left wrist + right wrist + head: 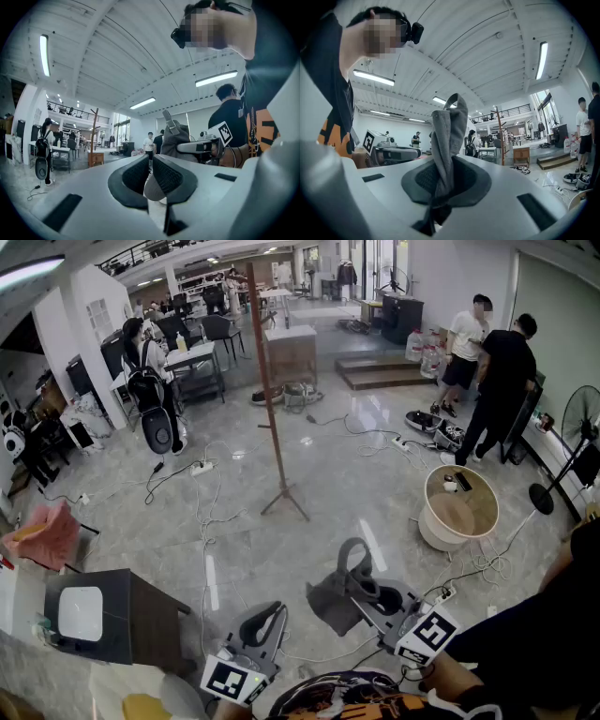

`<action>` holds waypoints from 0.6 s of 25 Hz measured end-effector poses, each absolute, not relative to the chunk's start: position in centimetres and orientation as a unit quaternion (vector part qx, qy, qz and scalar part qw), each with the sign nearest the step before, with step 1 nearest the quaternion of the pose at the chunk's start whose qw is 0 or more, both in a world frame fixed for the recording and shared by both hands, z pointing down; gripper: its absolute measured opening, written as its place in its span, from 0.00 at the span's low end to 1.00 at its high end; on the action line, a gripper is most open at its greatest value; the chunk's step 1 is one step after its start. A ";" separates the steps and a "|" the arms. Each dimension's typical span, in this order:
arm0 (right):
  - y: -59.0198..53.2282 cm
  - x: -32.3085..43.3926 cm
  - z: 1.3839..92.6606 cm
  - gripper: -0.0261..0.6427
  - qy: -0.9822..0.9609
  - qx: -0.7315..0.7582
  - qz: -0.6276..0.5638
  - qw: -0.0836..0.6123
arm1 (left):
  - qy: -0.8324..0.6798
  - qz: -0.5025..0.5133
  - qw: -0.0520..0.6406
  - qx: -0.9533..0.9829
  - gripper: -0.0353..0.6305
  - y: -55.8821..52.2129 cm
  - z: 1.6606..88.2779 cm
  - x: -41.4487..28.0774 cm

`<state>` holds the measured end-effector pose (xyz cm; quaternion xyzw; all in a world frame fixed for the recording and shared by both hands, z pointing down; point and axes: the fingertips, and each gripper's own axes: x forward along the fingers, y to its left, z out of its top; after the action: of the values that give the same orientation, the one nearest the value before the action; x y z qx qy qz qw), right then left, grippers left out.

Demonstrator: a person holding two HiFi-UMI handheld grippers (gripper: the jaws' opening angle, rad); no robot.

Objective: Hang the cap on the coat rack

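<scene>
- Far left, a black side table (141, 610) is standing on the floor, well apart from both grippers.
- The left gripper (269, 613) is hanging low at the bottom edge of the head view, close to the person's body. Its marker cube is facing the person and its jaws are pointing forward over the floor.
- In the left gripper view, the left gripper's jaws are resting tip to tip with only a sliver of gap. Nothing is sitting between them.
- The coat rack (270, 399) is standing upright mid-floor on splayed feet, well ahead of both grippers. Nothing is touching it.
- The cap (330, 601), grey fabric, is dangling off the right gripper's jaws, bunched on their left side above the floor. It is well short of the coat rack.
- The right gripper (361, 576) is riding slightly higher and further forward than the left one, angling up and left toward the rack.
- In the right gripper view, its jaws are pinching a fold of the cap, which is sticking up past the tips.
- The person's right hand (448, 673) is gripping the tool's rear, with the forearm reaching in from the lower right.
- Further right, a round table (459, 507) is standing near two people (492, 381).
</scene>
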<state>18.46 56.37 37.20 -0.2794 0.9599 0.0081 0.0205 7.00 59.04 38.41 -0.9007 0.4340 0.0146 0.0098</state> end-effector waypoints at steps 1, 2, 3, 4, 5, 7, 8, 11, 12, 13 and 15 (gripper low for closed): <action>56.4 18.4 37.2 0.11 0.960 -0.280 0.009 0.020 | 0.435 0.015 0.009 -0.900 0.12 59.1 38.4 6.9; 56.4 18.4 37.2 0.11 0.960 -0.280 0.009 0.019 | 0.435 0.016 0.009 -0.900 0.12 59.1 38.4 6.8; 56.4 18.3 37.2 0.11 0.960 -0.281 0.010 0.018 | 0.434 0.017 0.009 -0.901 0.12 59.1 38.4 6.7; 56.4 18.2 37.3 0.11 0.960 -0.280 0.010 0.018 | 0.432 0.018 0.009 -0.902 0.12 59.1 38.5 6.7; 56.4 18.0 37.3 0.11 0.960 -0.280 0.011 0.017 | 0.430 0.019 0.009 -0.903 0.12 59.2 38.5 6.7; 56.5 17.8 37.4 0.11 0.960 -0.280 0.011 0.015 | 0.425 0.021 0.011 -0.905 0.10 59.3 38.6 6.7; 56.4 17.7 37.4 0.11 0.960 -0.280 0.012 0.014 | 0.424 0.021 0.012 -0.905 0.09 59.4 38.7 6.7; 56.3 17.5 37.3 0.11 0.960 -0.279 0.012 0.012 | 0.422 0.022 0.012 -0.906 0.09 59.3 38.7 6.6; 56.4 17.2 37.1 0.11 0.961 -0.275 0.012 0.016 | 0.422 0.023 0.011 -0.906 0.09 59.3 38.6 6.4; 56.7 17.0 36.9 0.11 0.963 -0.268 0.011 0.021 | 0.422 0.024 0.010 -0.906 0.09 59.4 38.6 6.2; 57.1 16.2 36.5 0.11 0.966 -0.257 0.012 0.029 | 0.422 0.025 0.009 -0.906 0.09 59.4 38.7 5.6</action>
<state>16.19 57.09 36.46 -0.2569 0.9659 0.0121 0.0286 5.60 59.42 38.68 -0.9064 0.4215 0.0251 0.0092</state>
